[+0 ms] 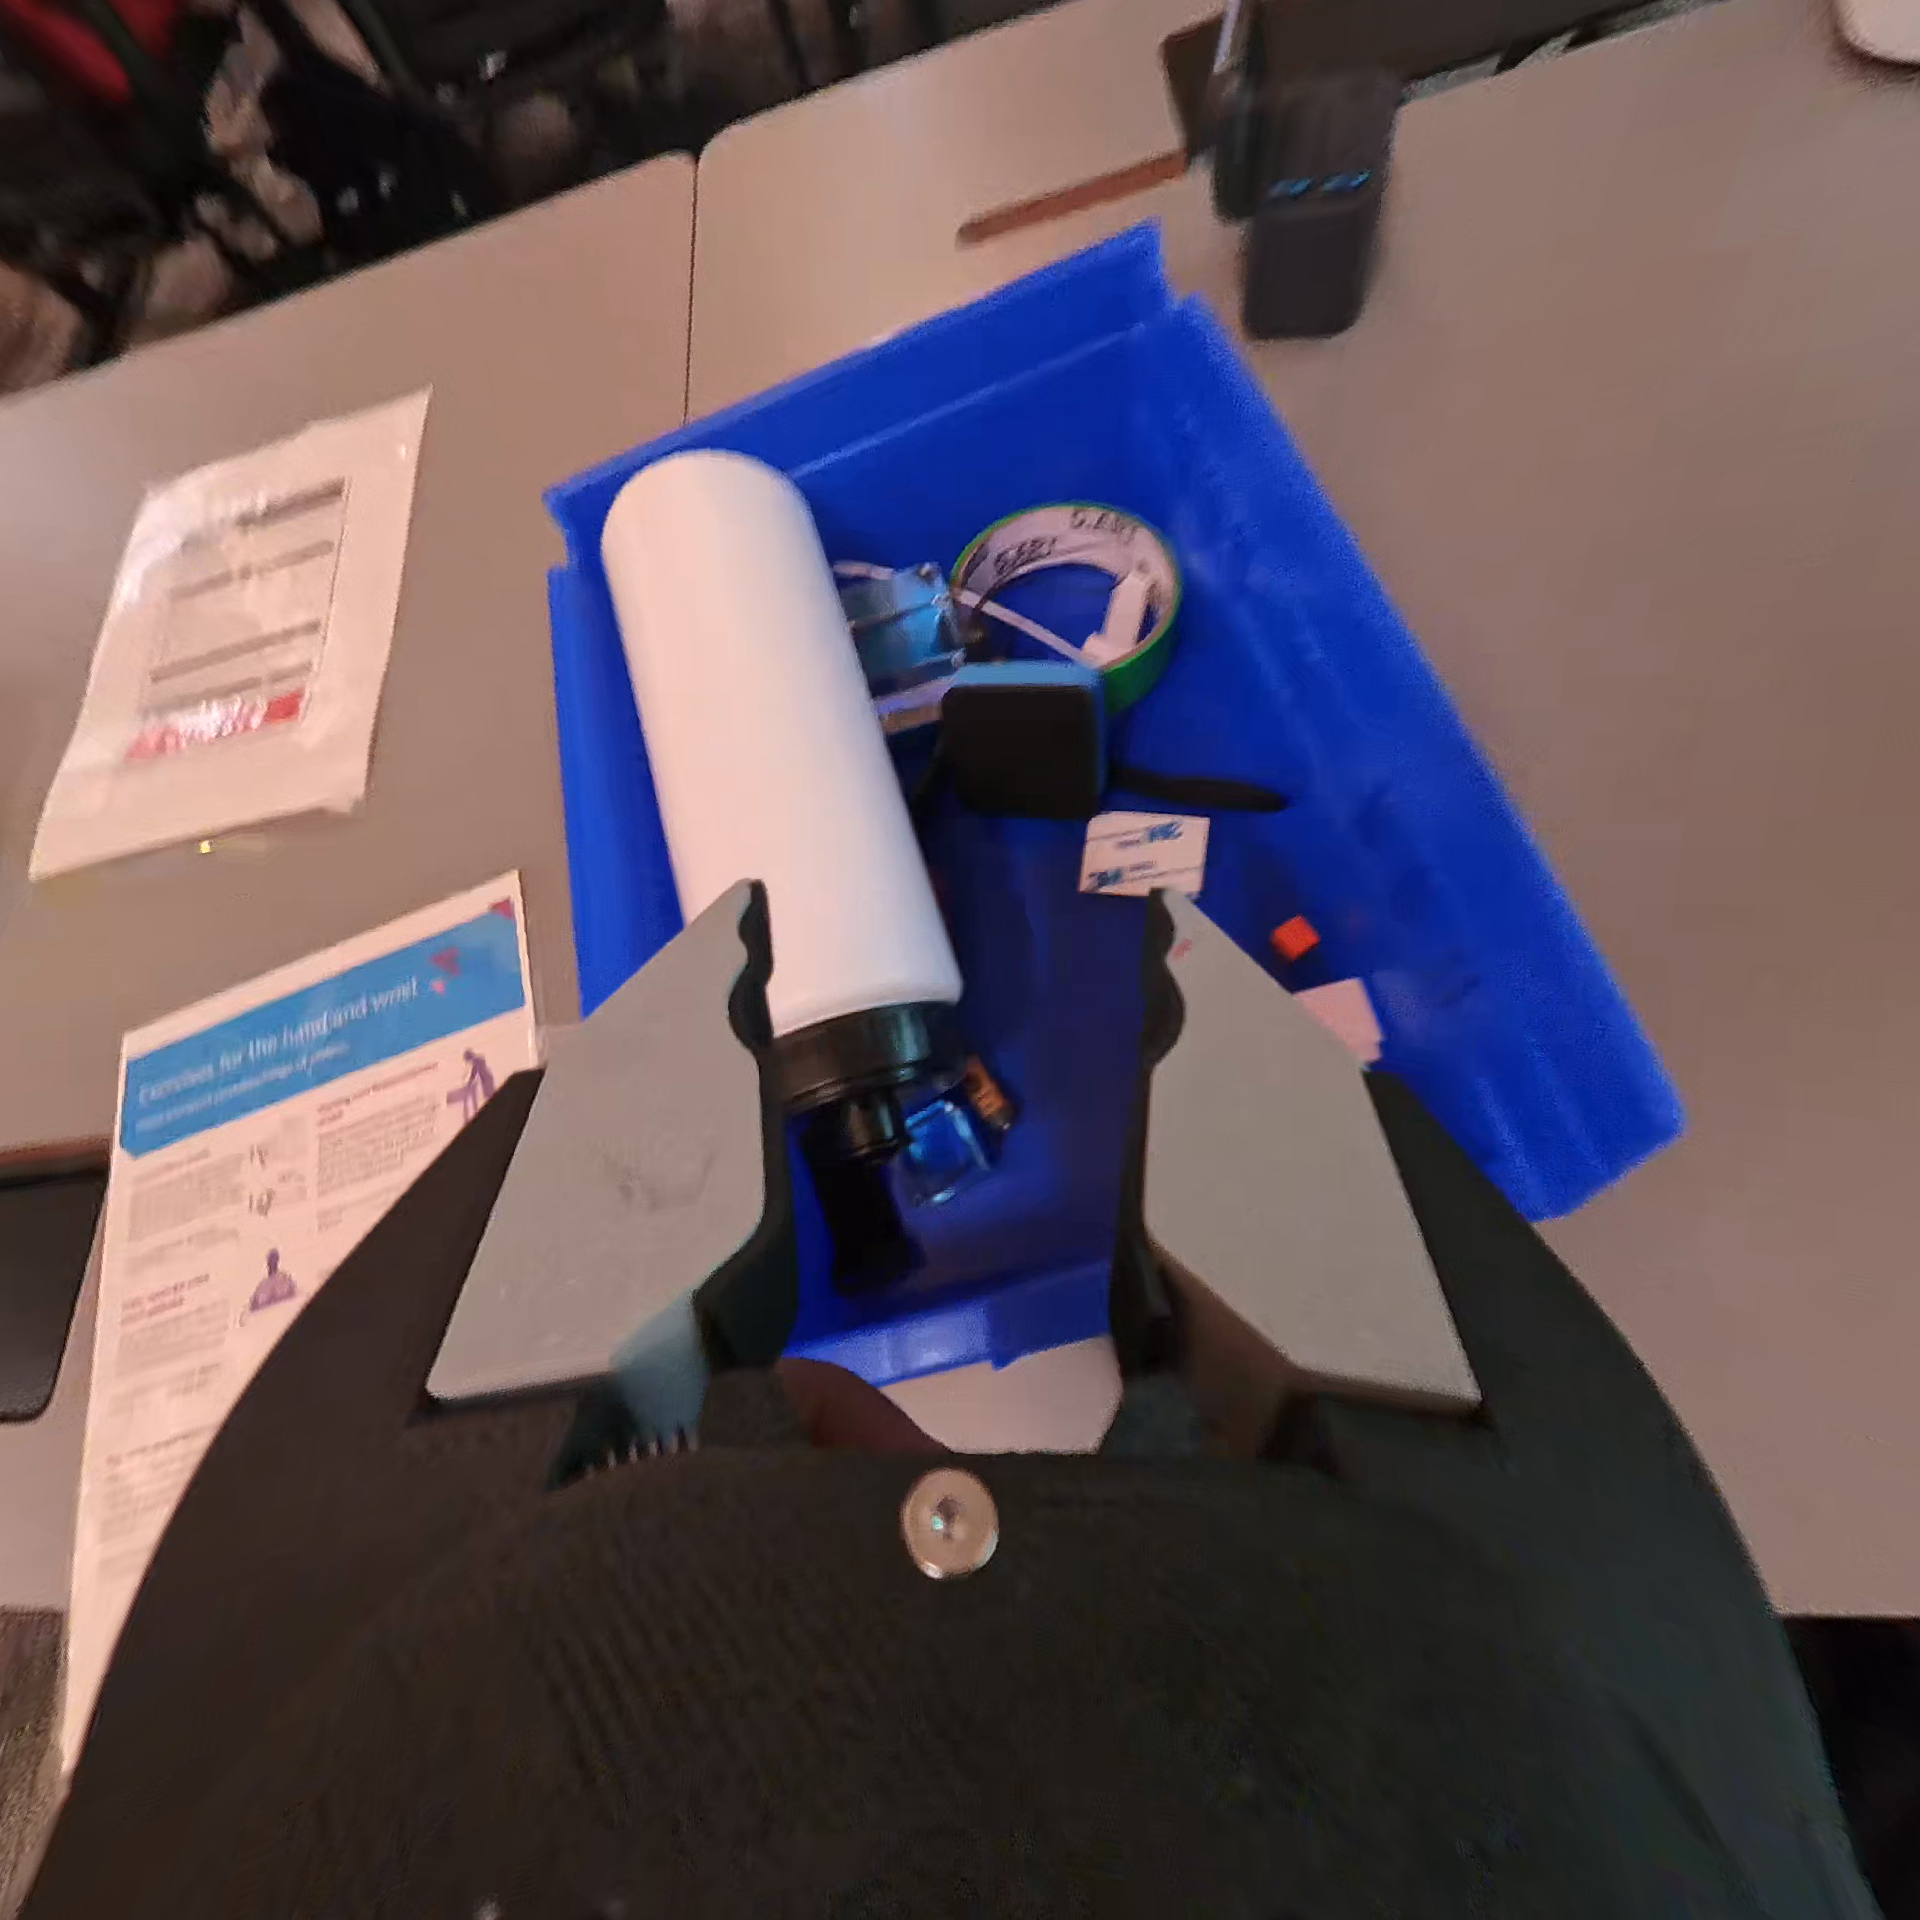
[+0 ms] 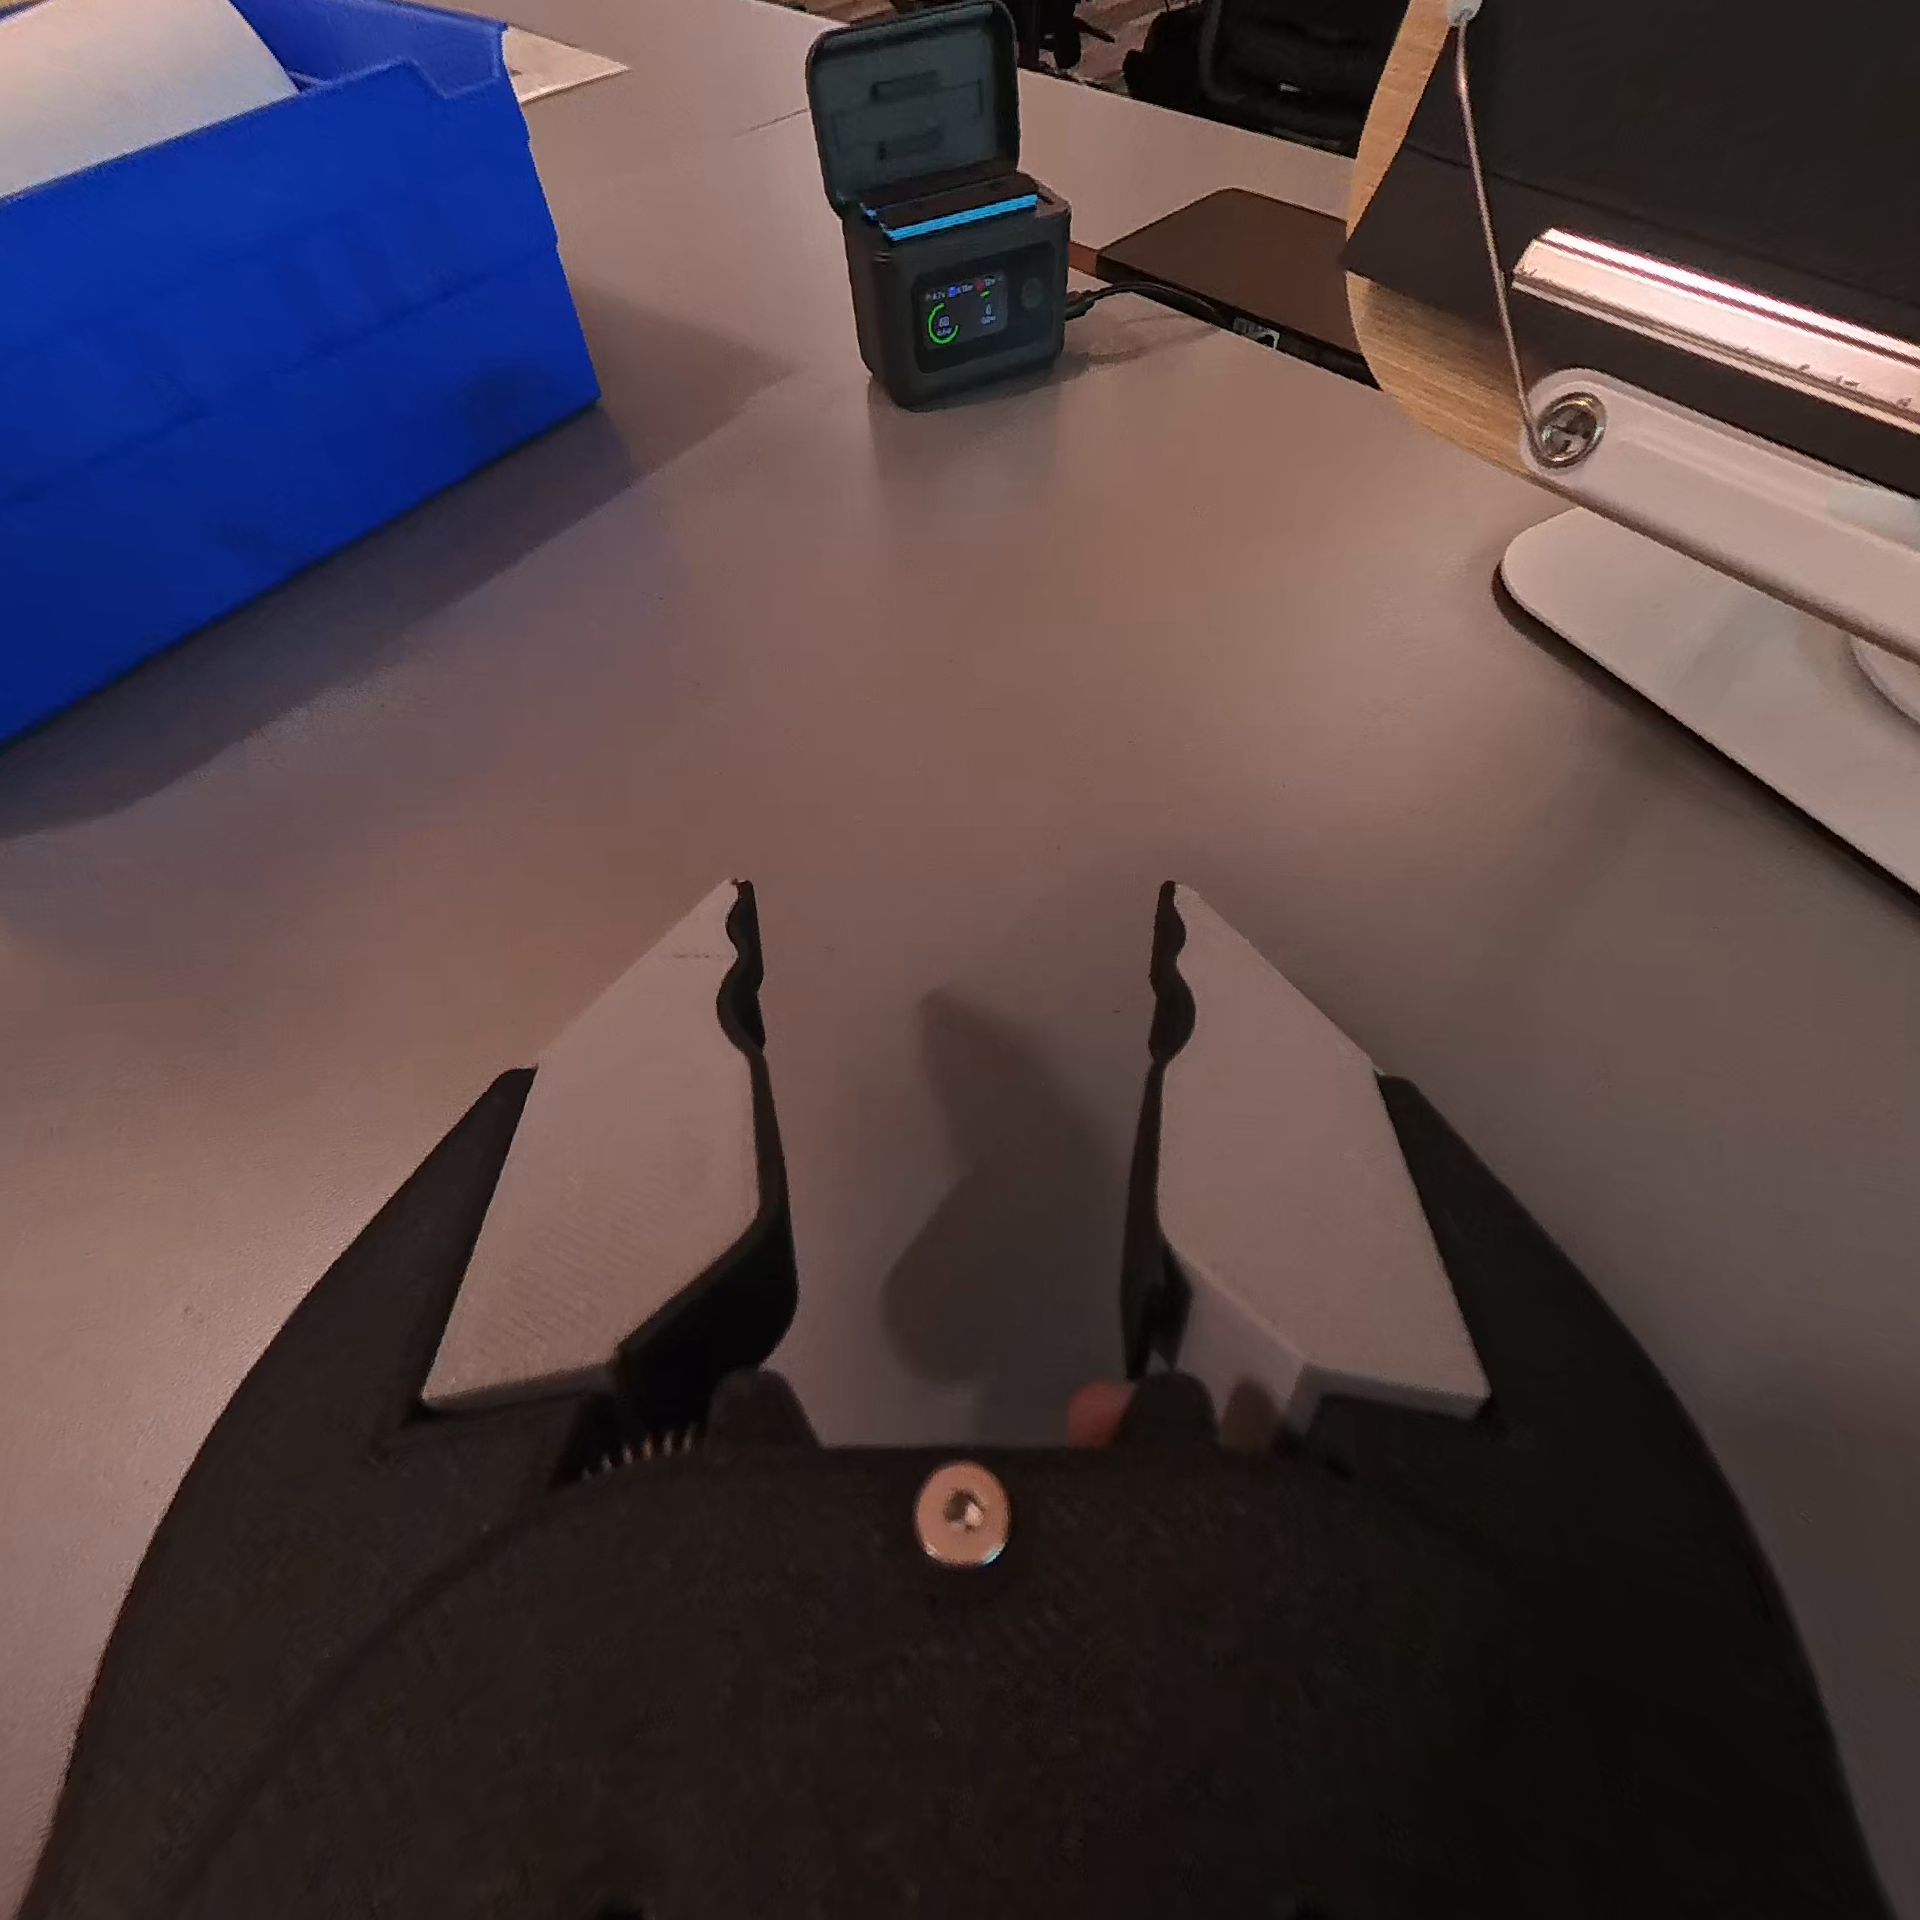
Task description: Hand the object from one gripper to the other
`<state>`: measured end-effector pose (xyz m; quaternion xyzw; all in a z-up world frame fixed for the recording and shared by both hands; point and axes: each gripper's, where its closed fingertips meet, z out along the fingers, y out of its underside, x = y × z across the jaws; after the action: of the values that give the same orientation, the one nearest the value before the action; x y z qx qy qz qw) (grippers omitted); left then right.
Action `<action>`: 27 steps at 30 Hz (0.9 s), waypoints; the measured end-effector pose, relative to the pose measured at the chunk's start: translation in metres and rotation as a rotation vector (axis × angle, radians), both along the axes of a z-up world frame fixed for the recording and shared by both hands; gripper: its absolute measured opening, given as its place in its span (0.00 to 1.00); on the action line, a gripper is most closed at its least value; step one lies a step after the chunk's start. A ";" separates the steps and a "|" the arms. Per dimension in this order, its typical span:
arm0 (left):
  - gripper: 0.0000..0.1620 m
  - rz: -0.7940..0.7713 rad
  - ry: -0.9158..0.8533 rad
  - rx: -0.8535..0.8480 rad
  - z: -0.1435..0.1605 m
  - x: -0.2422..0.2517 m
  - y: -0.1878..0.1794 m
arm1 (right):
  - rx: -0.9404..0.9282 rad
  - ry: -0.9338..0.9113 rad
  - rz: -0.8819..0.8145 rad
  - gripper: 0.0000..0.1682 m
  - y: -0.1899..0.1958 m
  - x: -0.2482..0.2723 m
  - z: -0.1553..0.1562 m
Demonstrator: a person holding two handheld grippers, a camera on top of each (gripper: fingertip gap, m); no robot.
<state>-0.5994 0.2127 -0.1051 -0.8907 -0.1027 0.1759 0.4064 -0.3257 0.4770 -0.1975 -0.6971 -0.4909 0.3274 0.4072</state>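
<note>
Jaws apart over bottle (image 1: 774, 727) in bin (image 1: 1403, 727)

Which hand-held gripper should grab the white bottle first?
Left. The left hand-held gripper hangs open over the blue bin, beside the white bottle; the right hand-held gripper faces bare table.

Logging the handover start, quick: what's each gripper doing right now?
Left gripper: open, holding nothing, above the blue bin near the white bottle.
Right gripper: open, holding nothing, over the bare table.
</note>
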 end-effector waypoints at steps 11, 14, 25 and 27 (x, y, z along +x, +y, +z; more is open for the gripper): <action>0.51 0.124 0.029 -0.242 -0.061 -0.037 -0.009 | -0.006 0.001 0.000 0.42 0.000 0.000 0.000; 0.53 0.129 0.061 -0.319 -0.071 -0.044 -0.010 | -0.012 0.000 0.003 0.42 0.000 -0.001 -0.001; 0.51 0.092 0.271 -0.440 -0.070 -0.065 -0.014 | -0.011 -0.013 0.017 0.41 -0.002 -0.002 -0.003; 0.49 0.047 0.383 -0.444 -0.055 -0.063 -0.010 | -0.010 -0.019 0.020 0.40 -0.003 -0.002 -0.003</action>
<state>-0.6628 0.2027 -0.1603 -0.9059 -0.0038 0.3681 0.2094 -0.3277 0.4742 -0.2009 -0.6973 -0.5000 0.3274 0.3957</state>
